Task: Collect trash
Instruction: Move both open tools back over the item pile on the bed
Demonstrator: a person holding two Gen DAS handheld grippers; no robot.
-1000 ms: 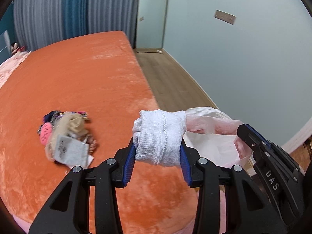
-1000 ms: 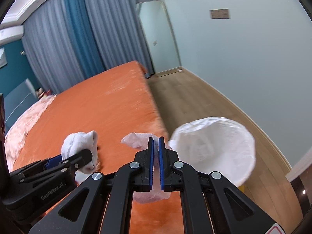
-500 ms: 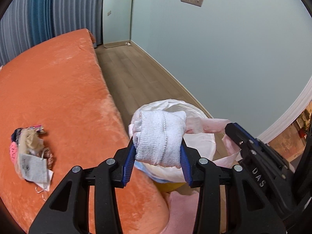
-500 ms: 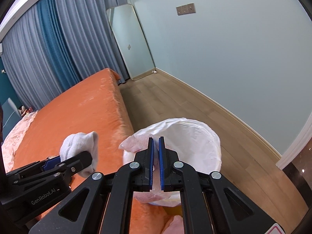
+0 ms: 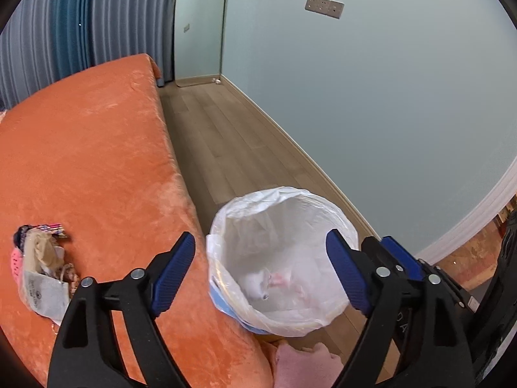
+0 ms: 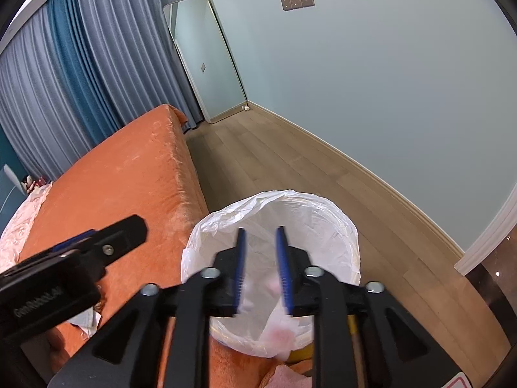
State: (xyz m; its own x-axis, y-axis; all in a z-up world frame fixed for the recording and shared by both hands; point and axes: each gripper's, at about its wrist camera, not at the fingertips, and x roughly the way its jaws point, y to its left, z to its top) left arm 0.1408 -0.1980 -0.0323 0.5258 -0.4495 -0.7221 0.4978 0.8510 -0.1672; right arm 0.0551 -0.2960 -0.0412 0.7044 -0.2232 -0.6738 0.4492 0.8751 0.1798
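A pale blue wall (image 5: 371, 103) and a wooden floor (image 5: 232, 148) frame the room, with grey and blue curtains (image 6: 74, 74) behind an orange bed (image 5: 90, 155). Beside the bed's edge stands a bin lined with a white bag (image 5: 278, 207), its mouth open. At the bottom of the bag lie a white sock (image 5: 255, 286) and a pinkish piece (image 5: 281, 279), touching each other. A small pile of trash (image 5: 42, 271) sits on the bed, well apart from the bin. The left claw (image 5: 260, 268) hangs over the bin with its jaws spread wide, holding nothing. The right claw (image 6: 261, 265) hovers above the bin mouth, its jaws parted narrowly and empty.
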